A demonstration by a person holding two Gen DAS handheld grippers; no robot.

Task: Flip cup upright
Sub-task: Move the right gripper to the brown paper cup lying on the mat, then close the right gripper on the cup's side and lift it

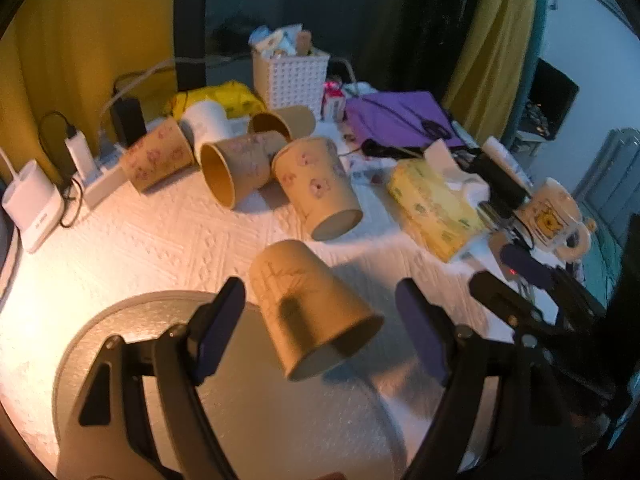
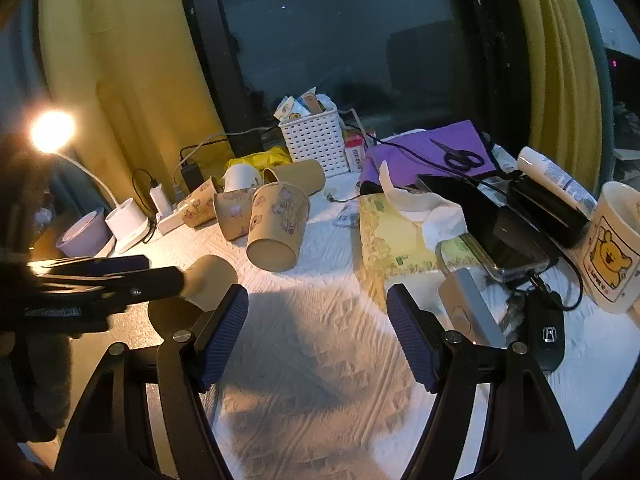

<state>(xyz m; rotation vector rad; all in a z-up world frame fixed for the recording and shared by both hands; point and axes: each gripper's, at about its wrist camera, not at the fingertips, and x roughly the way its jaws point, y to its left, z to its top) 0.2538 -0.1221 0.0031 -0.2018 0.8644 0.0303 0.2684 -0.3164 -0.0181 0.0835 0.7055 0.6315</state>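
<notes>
Your left gripper [image 1: 320, 320] stands open around the cup [image 1: 312, 312], one finger on each side, with no pad touching the wall yet. The cup lies tilted, partly on the grey round mat [image 1: 132, 320], and it is not upright. It is hard to tell which end faces you, because the picture is blurred. Your right gripper [image 2: 316, 332] is also open and holds nothing above the white cloth [image 2: 320, 360]. So the grasp and the flip are both still to do.
</notes>
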